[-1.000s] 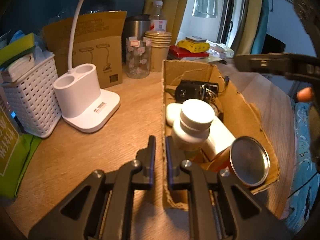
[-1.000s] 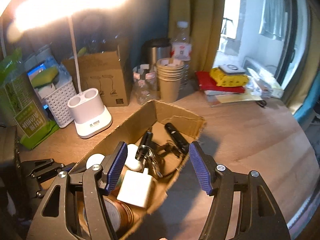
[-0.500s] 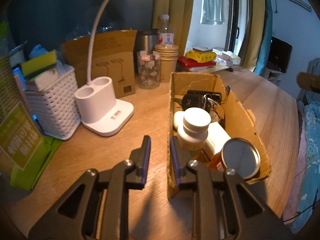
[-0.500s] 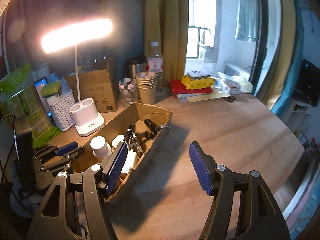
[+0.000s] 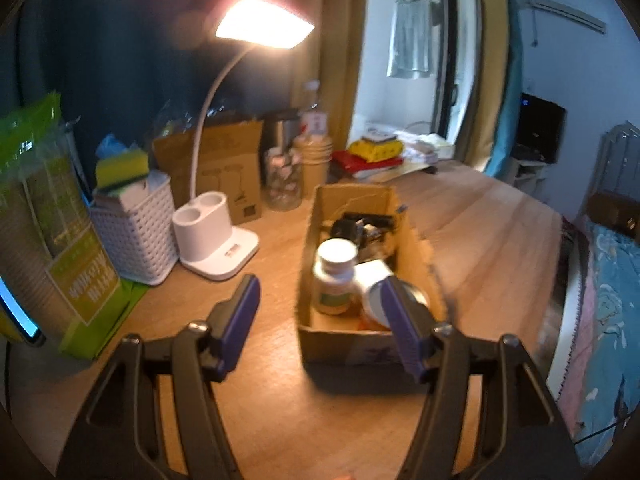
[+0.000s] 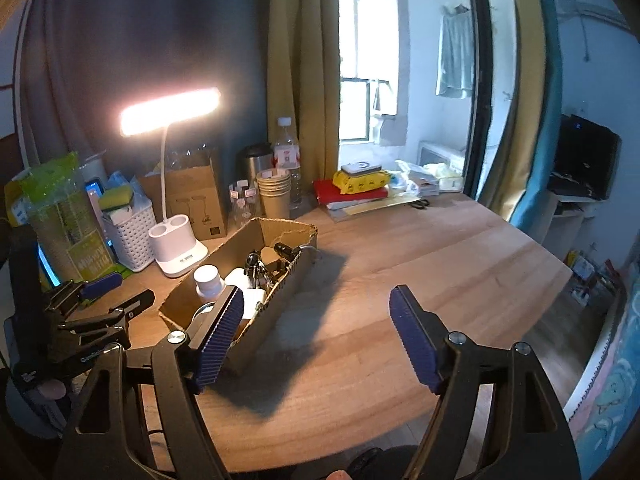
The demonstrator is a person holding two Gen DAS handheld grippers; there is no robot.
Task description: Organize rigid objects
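Observation:
A torn cardboard box [image 5: 344, 340] [image 6: 240, 246] sits on the wooden table. It holds a white pill bottle [image 5: 334, 276] [image 6: 208, 280], a round tin with a silver lid [image 5: 378, 304], a white block [image 6: 253, 298], keys [image 6: 256, 266] and a black torch [image 6: 285, 249]. My left gripper [image 5: 320, 320] is open and empty, held back just in front of the box's near end; it also shows in the right wrist view [image 6: 116, 290]. My right gripper [image 6: 316, 336] is open and empty, above the table to the right of the box.
A lit white desk lamp [image 5: 216, 240] [image 6: 178, 248], a white basket [image 5: 136, 232], a green package [image 5: 48, 224], a brown carton [image 5: 224, 168], a glass jar [image 5: 282, 184], paper cups [image 6: 274, 196], a water bottle [image 6: 286, 164] and books [image 6: 356, 188] line the table's back. The table edge [image 5: 560, 300] is at right.
My left gripper has opened, letting go of the box's wall, and pulled back and up from the box. My right gripper has also drawn back and up, staying open.

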